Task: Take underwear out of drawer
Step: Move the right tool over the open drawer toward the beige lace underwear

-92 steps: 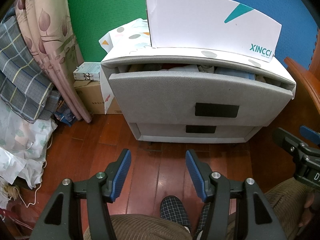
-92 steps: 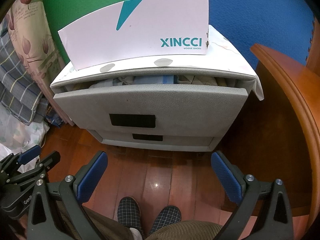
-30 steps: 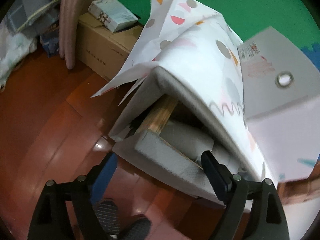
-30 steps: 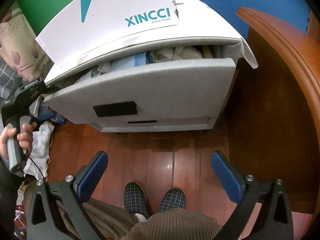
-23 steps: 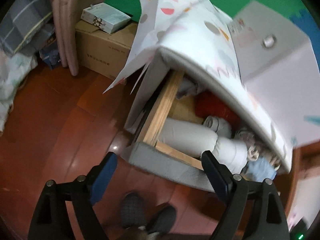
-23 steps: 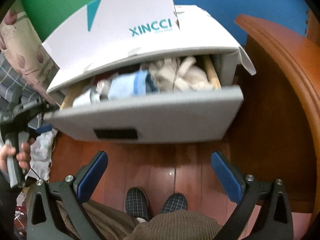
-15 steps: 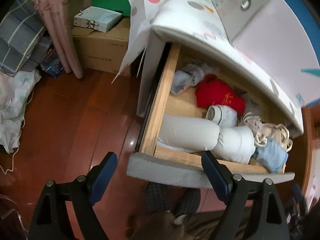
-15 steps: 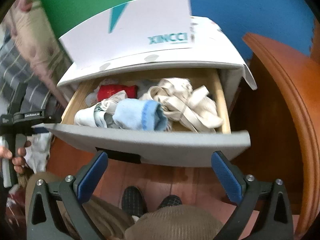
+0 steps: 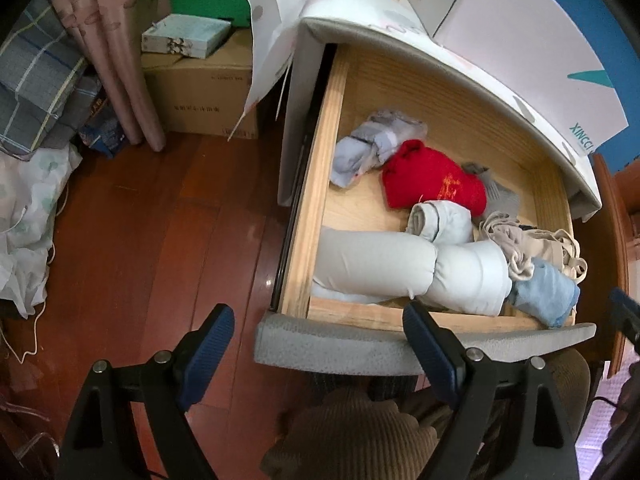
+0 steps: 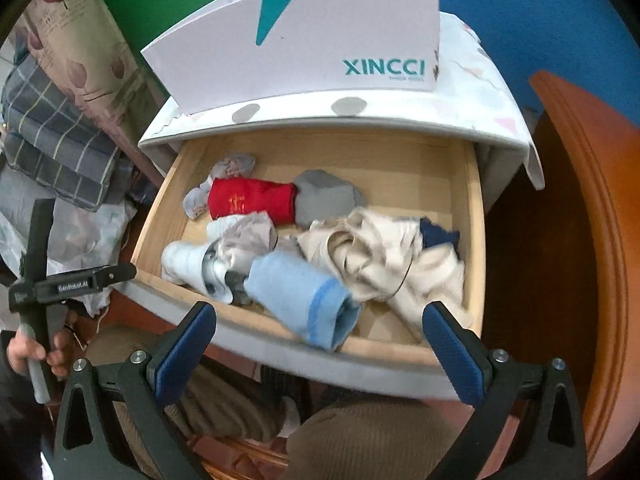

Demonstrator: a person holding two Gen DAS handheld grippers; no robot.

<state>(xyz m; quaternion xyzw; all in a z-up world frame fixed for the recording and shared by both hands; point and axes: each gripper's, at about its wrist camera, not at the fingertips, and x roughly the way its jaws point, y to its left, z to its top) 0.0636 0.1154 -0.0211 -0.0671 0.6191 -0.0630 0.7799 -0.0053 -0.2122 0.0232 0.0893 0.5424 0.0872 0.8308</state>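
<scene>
The top drawer (image 9: 318,184) of the grey cabinet stands pulled far out, its wooden inside showing. In it lie a red rolled garment (image 9: 432,184), a grey-blue bundle (image 9: 376,148), two white rolls (image 9: 372,264), a beige tangle (image 9: 528,244) and a light blue roll (image 9: 544,292). My left gripper (image 9: 318,332) is open over the left end of the drawer's grey front. My right gripper (image 10: 320,328) is open above the front edge, just short of the light blue roll (image 10: 304,292) and the beige pile (image 10: 380,256). Neither gripper holds anything.
A white XINCCI shoe box (image 10: 304,40) sits on the cabinet top. A cardboard box (image 9: 200,92) and curtains (image 9: 116,52) stand left of the cabinet, and curved wooden furniture (image 10: 580,240) stands close on the right. A hand (image 10: 36,352) holds the left gripper (image 10: 72,280).
The drawer went from nearly shut to fully pulled out. Both cameras rose and now look down into it, with the left gripper at its left end.
</scene>
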